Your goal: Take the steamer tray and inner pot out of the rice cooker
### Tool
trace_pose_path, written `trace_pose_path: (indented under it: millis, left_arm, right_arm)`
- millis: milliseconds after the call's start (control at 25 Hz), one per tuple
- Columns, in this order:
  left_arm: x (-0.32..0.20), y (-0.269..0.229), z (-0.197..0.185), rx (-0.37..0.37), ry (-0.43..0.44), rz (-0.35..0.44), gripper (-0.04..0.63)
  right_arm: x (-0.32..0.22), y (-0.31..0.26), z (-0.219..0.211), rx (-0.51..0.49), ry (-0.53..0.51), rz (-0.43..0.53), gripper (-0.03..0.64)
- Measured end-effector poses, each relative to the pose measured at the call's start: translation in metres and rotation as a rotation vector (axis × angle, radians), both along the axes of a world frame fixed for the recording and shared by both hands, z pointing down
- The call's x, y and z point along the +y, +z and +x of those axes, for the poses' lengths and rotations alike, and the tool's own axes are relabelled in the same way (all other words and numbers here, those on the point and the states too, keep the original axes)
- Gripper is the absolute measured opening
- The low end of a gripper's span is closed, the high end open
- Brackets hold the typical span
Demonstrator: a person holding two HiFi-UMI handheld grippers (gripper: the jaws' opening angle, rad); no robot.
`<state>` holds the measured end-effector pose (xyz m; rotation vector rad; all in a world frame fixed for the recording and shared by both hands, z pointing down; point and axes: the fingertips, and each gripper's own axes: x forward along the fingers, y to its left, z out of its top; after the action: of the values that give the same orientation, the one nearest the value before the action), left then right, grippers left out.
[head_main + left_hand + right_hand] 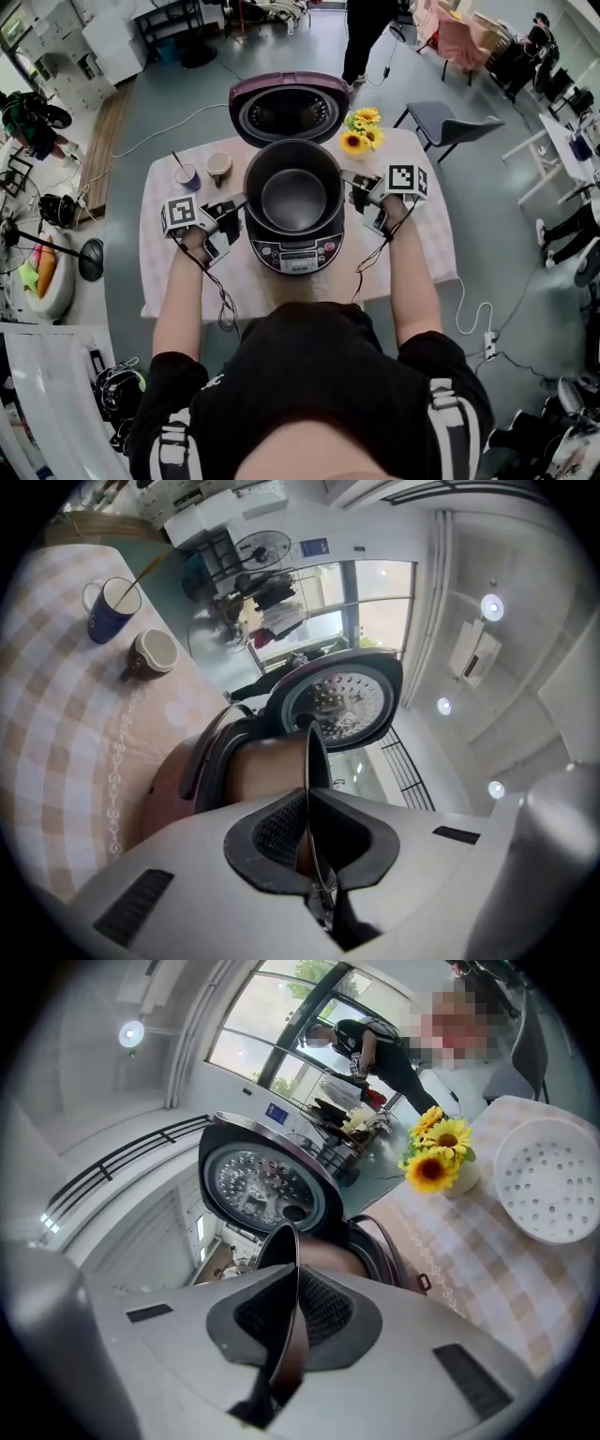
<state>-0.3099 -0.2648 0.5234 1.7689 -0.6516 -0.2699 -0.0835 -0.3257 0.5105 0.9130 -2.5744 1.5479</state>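
Observation:
The dark metal inner pot [293,197] stands raised partly out of the rice cooker [298,255], whose lid [289,110] is swung open at the back. My left gripper [234,217] is shut on the pot's left rim, and my right gripper [361,192] is shut on its right rim. In the left gripper view the pads [281,832] pinch the thin rim edge, with the brown pot wall [267,766] just beyond. The right gripper view shows the same grip [292,1283] on the rim. The white perforated steamer tray [548,1190] lies on the tablecloth to the right.
Sunflowers in a vase [363,129] stand right of the lid. A blue cup [187,176] and a brown cup [219,166] sit at the table's back left. A grey chair [441,122] and a standing person [366,37] are behind the table.

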Motion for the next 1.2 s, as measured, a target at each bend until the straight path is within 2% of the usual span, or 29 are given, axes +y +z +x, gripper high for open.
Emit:
trace_pose_path:
  millis: [160,280,440,600,680,760,840,920,1000,1200]
  left_arm:
    - [0.007,-0.027,0.003,0.035,0.009,0.060,0.008]
    - [0.013,-0.048,0.010,0.074,0.038,0.127,0.008]
    - [0.019,-0.065,0.016,0.089,0.048,0.165,0.008]
    - [0.025,-0.078,0.031,0.104,0.067,0.186,0.008]
    - [0.027,-0.084,0.042,0.118,0.073,0.194,0.008]
    - [0.027,-0.088,0.055,0.121,0.081,0.202,0.008]
    - [0.026,-0.089,0.070,0.107,0.091,0.204,0.009]
    - [0.025,-0.094,0.088,0.097,0.103,0.216,0.008]
    - [0.026,-0.099,0.109,0.107,0.114,0.225,0.008]
    - [0.026,-0.102,0.176,0.119,0.141,0.227,0.008]
  right_arm:
    - [0.004,-0.024,0.010,0.030,-0.001,0.098,0.011]
    - [0.011,-0.044,0.013,0.001,-0.011,0.144,0.011]
    - [0.021,-0.061,0.021,-0.010,-0.014,0.194,0.011]
    - [0.029,-0.067,0.037,-0.004,0.007,0.206,0.011]
    - [0.034,-0.072,0.044,-0.047,0.002,0.207,0.012]
    - [0.038,-0.075,0.054,-0.074,0.001,0.210,0.011]
    - [0.040,-0.074,0.074,-0.056,0.032,0.206,0.011]
    - [0.043,-0.083,0.090,-0.102,0.038,0.214,0.012]
    - [0.048,-0.091,0.109,-0.135,0.036,0.231,0.011]
    - [0.056,-0.095,0.175,-0.127,0.057,0.257,0.011]
